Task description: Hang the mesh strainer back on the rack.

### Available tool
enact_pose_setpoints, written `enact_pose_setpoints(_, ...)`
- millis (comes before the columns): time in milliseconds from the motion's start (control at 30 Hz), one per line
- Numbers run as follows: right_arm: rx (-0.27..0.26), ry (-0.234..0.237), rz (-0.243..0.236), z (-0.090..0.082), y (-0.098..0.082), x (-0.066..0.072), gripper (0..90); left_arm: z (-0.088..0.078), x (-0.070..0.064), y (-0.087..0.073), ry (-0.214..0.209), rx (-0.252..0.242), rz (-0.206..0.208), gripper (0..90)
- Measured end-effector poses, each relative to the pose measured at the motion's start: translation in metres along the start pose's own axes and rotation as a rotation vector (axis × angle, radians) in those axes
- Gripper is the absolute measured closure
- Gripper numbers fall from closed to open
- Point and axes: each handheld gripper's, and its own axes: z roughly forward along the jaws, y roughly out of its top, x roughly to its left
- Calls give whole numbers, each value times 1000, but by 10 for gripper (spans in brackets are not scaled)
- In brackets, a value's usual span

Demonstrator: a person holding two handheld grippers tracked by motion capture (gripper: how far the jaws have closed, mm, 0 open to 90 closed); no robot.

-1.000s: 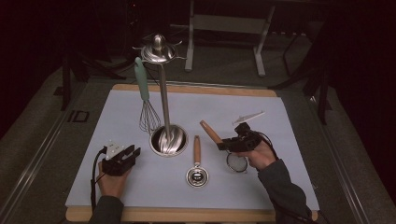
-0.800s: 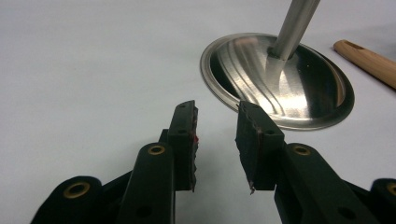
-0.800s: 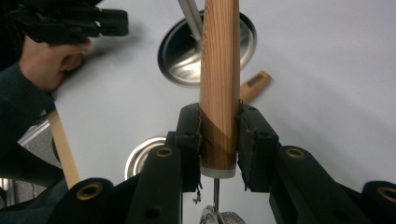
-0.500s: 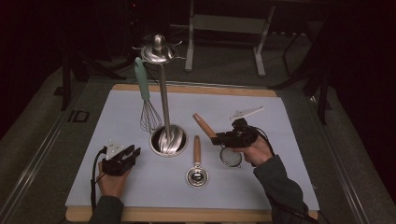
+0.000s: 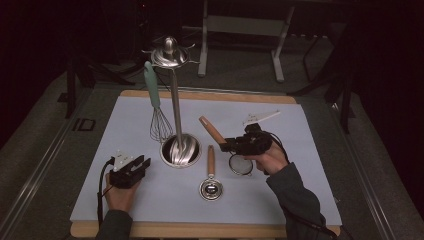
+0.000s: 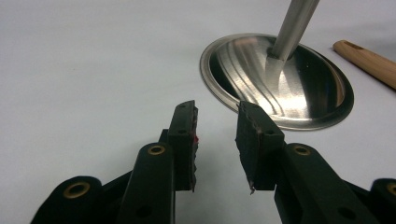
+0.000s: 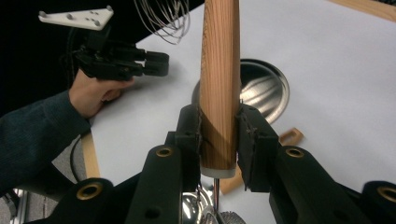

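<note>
A small mesh strainer (image 5: 240,165) with a wooden handle (image 5: 210,129) hangs a little above the mat, right of the stand. My right gripper (image 5: 227,146) is shut on that handle (image 7: 219,70), the pads (image 7: 190,128) pressing both sides. The steel utensil stand has a round base (image 5: 181,150) and a tall pole (image 5: 175,105). From its top hangs a whisk (image 5: 160,125) with a teal handle. My left gripper (image 5: 145,162) rests on the mat left of the base (image 6: 280,79), open (image 6: 217,126) and with nothing between its jaws.
A wooden-handled metal scoop (image 5: 211,176) lies on the mat between the stand and the strainer. The pale mat (image 5: 300,200) lies on a wooden board with dark floor around it. A metal frame stands behind the table.
My right gripper has carried the strainer left and slightly up, nearer the stand. The left gripper has stayed put.
</note>
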Motion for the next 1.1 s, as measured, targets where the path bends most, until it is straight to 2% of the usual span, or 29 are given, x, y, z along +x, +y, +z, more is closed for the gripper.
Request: enact_pose_setpoints(1100,-95,53,-113,-8,40,26,721,0,-2,0,3,2,9,684)
